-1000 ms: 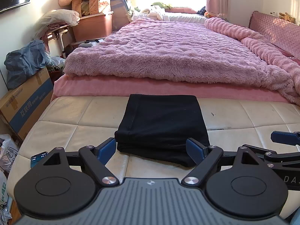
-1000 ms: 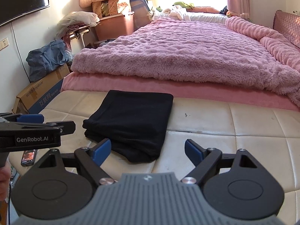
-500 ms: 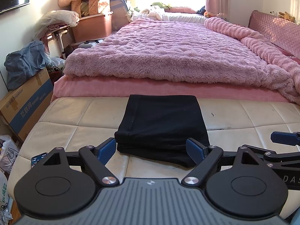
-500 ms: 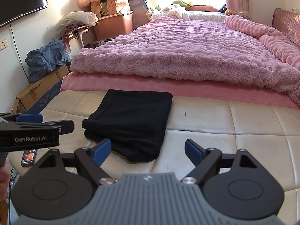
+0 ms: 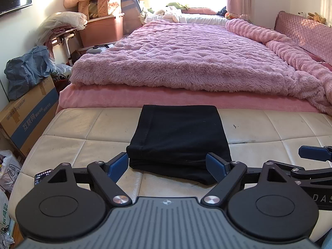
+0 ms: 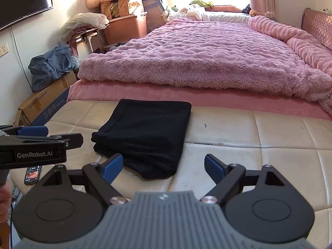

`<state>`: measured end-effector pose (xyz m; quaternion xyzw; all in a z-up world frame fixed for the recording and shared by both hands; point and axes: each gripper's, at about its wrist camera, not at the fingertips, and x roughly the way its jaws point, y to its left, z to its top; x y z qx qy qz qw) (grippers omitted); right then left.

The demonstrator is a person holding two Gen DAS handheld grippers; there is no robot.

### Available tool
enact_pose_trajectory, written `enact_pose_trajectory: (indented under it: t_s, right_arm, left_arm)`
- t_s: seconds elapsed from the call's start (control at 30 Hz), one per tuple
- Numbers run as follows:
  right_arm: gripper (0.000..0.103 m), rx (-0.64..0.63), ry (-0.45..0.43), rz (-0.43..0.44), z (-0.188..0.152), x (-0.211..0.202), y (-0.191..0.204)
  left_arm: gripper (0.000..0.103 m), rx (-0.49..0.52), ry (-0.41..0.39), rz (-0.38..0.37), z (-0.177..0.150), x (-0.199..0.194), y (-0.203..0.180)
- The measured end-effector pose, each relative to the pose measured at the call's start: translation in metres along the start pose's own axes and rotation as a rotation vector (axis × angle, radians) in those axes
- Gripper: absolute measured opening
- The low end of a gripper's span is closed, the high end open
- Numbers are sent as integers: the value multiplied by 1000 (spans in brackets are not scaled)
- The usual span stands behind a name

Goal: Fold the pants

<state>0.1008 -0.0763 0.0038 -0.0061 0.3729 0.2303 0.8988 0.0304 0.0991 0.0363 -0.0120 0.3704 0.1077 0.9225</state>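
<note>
Lying at the foot of the bed (image 5: pixel 186 101), a cream tufted bench serves as the desk (image 5: pixel 269 128), and the black pants (image 5: pixel 178 137) rest on it as a compact, stacked rectangle, so the folding looks essentially done. Any loose layer underneath cannot be judged from here. Both the left tongs (image 5: pixel 168 167) and right tongs (image 6: pixel 164 166) hover released just short of the near edge, grasping nothing.

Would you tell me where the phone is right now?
The phone lies at the bench's near-left edge, left of the folded pants, low-left in both views.
</note>
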Motion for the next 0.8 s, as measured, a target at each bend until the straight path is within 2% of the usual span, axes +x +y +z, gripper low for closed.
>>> enact_pose_trajectory:
  t_s: [0.8]
  right_arm:
    - [82,2,8,4,-1,0,0]
  left_arm:
    - [98,0,-7,-19,-1,-1,0]
